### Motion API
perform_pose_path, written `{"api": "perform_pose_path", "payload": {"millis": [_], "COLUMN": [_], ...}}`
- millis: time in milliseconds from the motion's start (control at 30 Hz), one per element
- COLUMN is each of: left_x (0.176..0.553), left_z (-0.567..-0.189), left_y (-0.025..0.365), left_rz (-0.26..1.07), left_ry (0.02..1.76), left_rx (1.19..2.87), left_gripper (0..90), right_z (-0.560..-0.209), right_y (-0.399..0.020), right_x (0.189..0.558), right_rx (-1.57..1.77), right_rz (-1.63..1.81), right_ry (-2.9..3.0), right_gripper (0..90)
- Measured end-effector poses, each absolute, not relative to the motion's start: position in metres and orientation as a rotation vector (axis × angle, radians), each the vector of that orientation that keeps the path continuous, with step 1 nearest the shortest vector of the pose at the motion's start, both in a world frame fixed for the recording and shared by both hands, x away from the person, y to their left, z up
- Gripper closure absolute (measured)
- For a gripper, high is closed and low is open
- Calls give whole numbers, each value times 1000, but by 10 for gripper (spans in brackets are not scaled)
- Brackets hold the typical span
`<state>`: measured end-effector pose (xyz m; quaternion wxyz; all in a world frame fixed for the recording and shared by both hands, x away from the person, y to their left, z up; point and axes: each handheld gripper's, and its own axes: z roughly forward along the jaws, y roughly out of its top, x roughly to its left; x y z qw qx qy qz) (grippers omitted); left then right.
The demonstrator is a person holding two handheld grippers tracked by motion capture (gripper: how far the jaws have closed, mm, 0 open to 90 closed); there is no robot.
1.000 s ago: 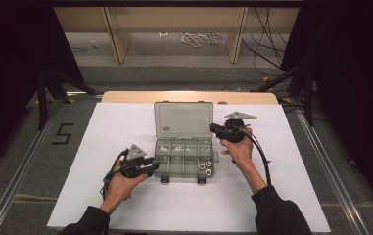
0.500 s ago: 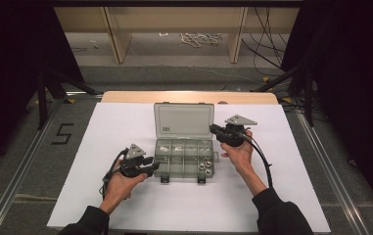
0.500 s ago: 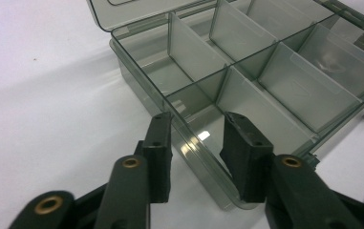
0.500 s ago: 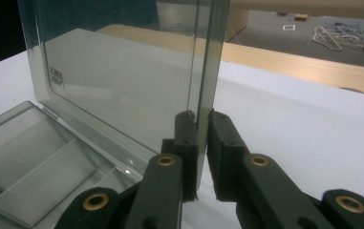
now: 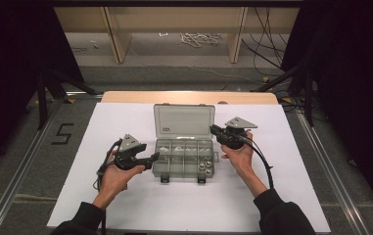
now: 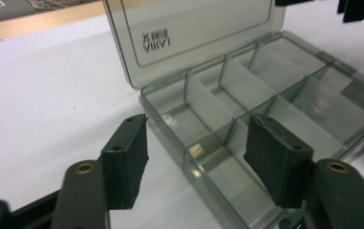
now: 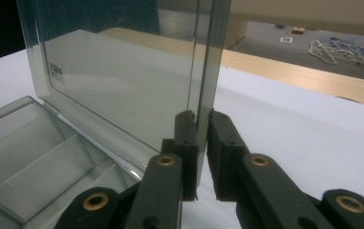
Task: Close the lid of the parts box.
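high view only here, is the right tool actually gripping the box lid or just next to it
Observer: Gripping it. In the right gripper view the right tool is clamped on the side edge of the upright clear lid.
Operator: and the left tool, got anything
Observer: No. The left tool has just been opening, with nothing between its pads, over the near corner of the box.
Operator: anything in that corner
Observer: A small pale piece lies in the compartment there.

a white sheet (image 5: 125, 122) covers the desk (image 5: 189, 97), leaving its pale wood edge bare at the far side. grey floor (image 5: 22, 161) around it bears a black 5 (image 5: 62, 133). black curtains (image 5: 8, 58) flank wooden shelving (image 5: 174, 29); cables (image 5: 201, 37) lie beyond.
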<state>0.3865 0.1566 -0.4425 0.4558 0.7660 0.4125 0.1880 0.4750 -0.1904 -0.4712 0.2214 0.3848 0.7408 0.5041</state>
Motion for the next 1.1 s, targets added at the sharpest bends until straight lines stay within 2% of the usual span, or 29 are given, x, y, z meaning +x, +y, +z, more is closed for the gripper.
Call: {"api": "perform_pose_path", "payload": {"millis": [500,933,1100], "left_x": [417,448,461], "left_z": [-379,-353,-343], "left_y": [141,139,137], "left_rz": [489,497,507], "left_ry": [950,984,1002], "left_rx": [1860,1848,1828], "left_gripper": [335,334,364], "right_z": [-472,-474,-474], "right_y": [-190,-189,-189], "right_x": [472,470,470], "right_rx": [1049,1039,1033], "right_rz": [1387,1402,1390], "right_ry": [2037,2024,2023], "right_gripper": [832,833,833]}}
